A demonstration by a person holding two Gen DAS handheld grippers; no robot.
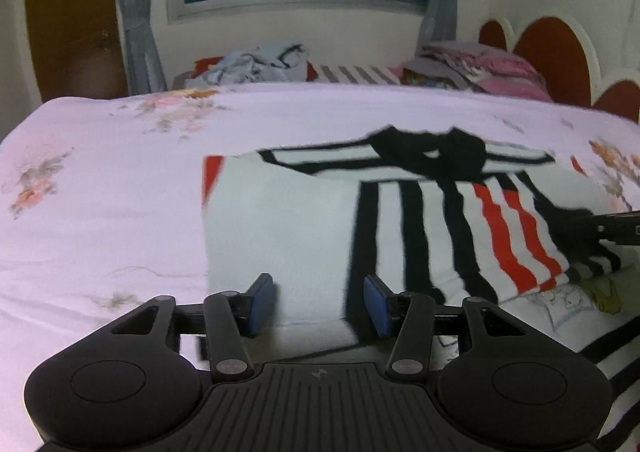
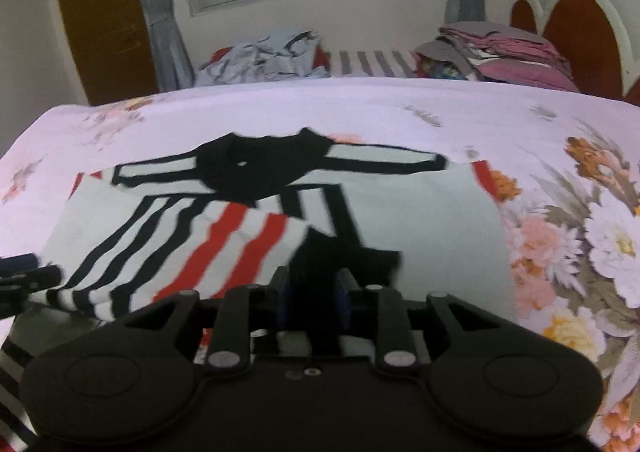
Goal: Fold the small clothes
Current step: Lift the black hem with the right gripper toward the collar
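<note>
Between the right gripper's (image 2: pixel 310 298) narrowly parted jaws sits the shirt's (image 1: pixel 400 212) black cuff — half-folded; left gripper (image 1: pixel 320 302) gapes empty.

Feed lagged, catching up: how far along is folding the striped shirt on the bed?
Done: white shirt with black and red stripes lies on the floral bedsheet, a striped part folded over its white middle. In hand: black edge sits between the jaws of the right gripper; left gripper is open, empty. Left: further folds, plus the crumpled grey clothes pile behind.
</note>
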